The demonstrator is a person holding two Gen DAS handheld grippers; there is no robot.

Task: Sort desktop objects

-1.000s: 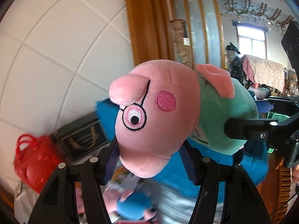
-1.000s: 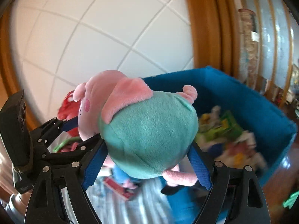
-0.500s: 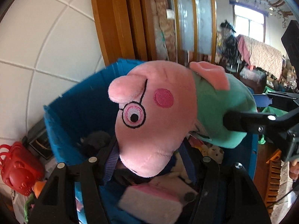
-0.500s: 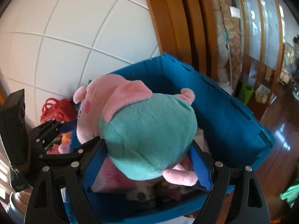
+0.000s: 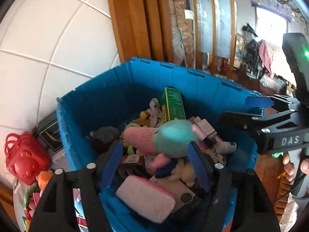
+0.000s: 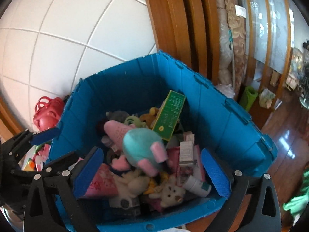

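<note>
Both grippers are hanging over the bin with their fingers spread wide and nothing between them: the left gripper [image 5: 154, 166] has its blue pads well apart, and the right gripper [image 6: 152, 172] is the same story, gaping with only bin contents visible through the gap. The pig plush [image 5: 164, 138] (pink head, teal body, a bit motion-blurred in both views) is lying on top of the pile inside the blue crate [image 6: 231, 119], not touching either set of pads as far as I can tell, so I'd call this the tail end of the drop-off step for that toy. It sits just in front of the green box [image 6: 170, 116] that's propped on end against the heap, with a white plush [image 6: 170, 193] and a small white bottle [image 6: 197, 186] nearer the right camera and a pink-and-white sponge [image 5: 144, 201] nearer the left one. Off to the left of the crate there's a red toy bag [image 5: 23, 158] plus a jumble of small colourful bits on the desk, which look like what's left to sort. My guess for the next move: lift both tools clear of the crate rim, swing left toward that leftover stuff, and pick one item with fingers kept wide until they straddle it.
</note>
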